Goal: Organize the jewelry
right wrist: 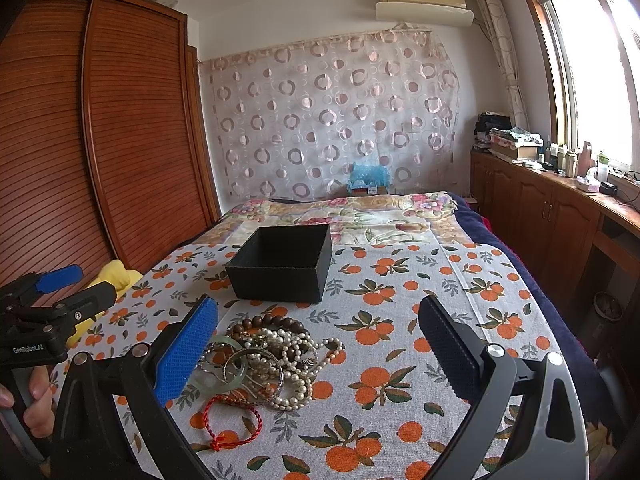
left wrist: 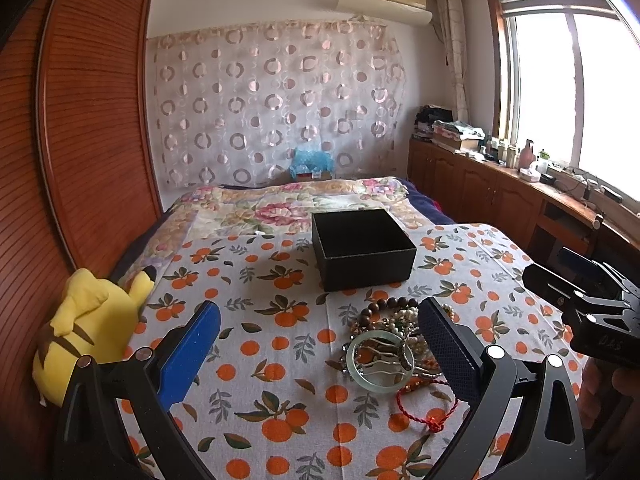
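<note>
A pile of jewelry (left wrist: 394, 330) lies on the orange-print cloth: a pale green jade bangle (left wrist: 378, 360), brown wooden beads (right wrist: 276, 324), pearl strands (right wrist: 296, 360) and a red cord bracelet (right wrist: 232, 420). An open, empty black box (left wrist: 362, 254) stands beyond the pile; it also shows in the right wrist view (right wrist: 282, 264). My left gripper (left wrist: 320, 344) is open, hovering above the cloth with its right finger over the pile's edge. My right gripper (right wrist: 320, 344) is open, with its left finger beside the pile.
A yellow plush toy (left wrist: 88, 332) lies at the bed's left edge by the wooden wardrobe (left wrist: 80, 120). A floral quilt (left wrist: 288, 208) covers the far bed. Wooden cabinets (right wrist: 540, 208) with bottles run under the window on the right.
</note>
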